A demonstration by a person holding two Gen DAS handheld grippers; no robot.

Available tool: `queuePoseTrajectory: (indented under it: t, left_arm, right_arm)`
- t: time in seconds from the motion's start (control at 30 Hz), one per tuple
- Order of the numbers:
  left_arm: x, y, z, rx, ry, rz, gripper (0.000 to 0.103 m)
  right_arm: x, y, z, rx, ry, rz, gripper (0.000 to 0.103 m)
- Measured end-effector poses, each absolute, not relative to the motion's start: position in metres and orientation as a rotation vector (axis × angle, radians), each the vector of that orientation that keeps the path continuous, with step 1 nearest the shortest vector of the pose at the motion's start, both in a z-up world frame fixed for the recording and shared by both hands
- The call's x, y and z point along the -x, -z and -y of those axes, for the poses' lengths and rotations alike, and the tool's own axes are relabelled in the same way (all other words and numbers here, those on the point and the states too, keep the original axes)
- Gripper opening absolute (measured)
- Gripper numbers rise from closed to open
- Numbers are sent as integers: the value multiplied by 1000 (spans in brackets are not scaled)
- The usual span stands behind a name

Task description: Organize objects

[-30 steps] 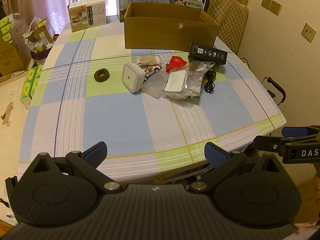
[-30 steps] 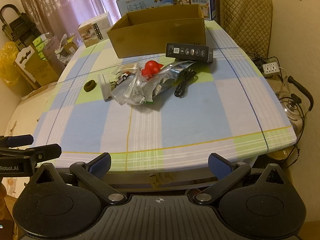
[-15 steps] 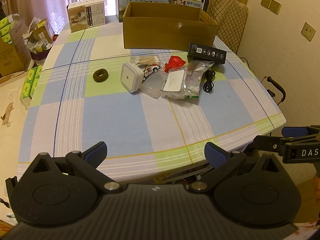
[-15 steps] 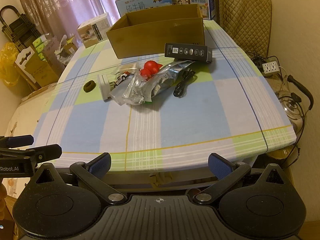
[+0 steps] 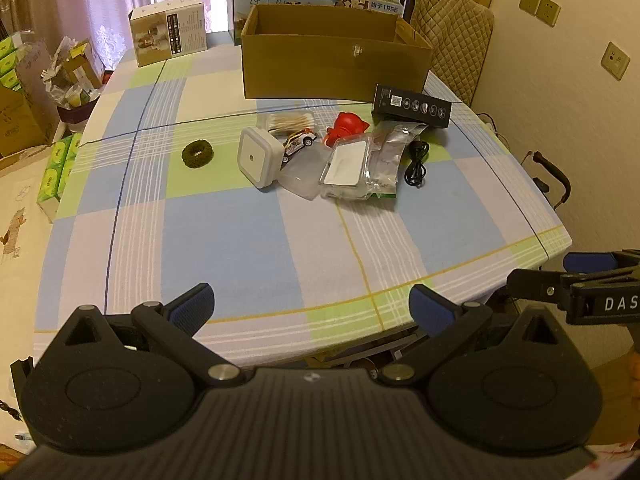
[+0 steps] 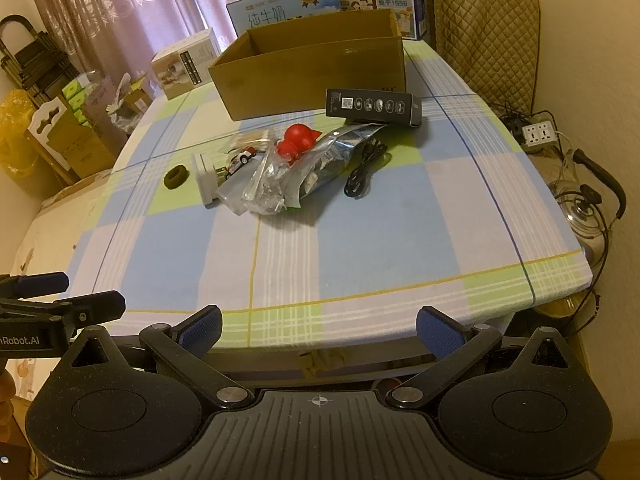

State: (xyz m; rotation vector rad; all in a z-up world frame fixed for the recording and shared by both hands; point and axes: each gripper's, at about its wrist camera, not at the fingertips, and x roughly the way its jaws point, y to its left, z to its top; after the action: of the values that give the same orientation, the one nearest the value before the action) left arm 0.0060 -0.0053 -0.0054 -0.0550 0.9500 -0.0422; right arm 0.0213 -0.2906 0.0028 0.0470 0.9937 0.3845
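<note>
Both claws hang at the near table edge w/ jaws spread wide, nothing in either: left gripper [image 5: 310,304] over the near-left side, right gripper [image 6: 319,326] just to its right. Everything to sort lies straight ahead, well apart from both, clustered mid-table [image 5: 224,240] on the checked cloth; the open cardboard box [image 5: 336,68] sits just behind the cluster, apparently the place to put things. Left claw looks nearer the green fuzzy ring [image 5: 197,153], soft and round, lying alone at the left, and the white rounded-square plastic unit [image 5: 258,156] propped on edge. Right claw is prob. nearer the coiled black cable [image 6: 364,174] and the long black carton [image 6: 374,107], its long axis running left-right across the claw's line of approach, so the wrist likely needs no big turn to span its short width. In between: red glossy figure [image 6: 298,142], small toy car [image 5: 299,143], clear tub of cotton swabs [image 5: 290,122], crinkly silver/clear bags [image 5: 360,164] – slippery, floppy, hard to pinch
</note>
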Motion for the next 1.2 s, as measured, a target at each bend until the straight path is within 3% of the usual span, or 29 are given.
queuePoseTrajectory:
  t: [1.2]
  left_arm:
    - [-38, 7, -7, 75, 15, -965, 102]
  right_arm:
    - [-60, -2, 276, -17, -415, -1006, 101]
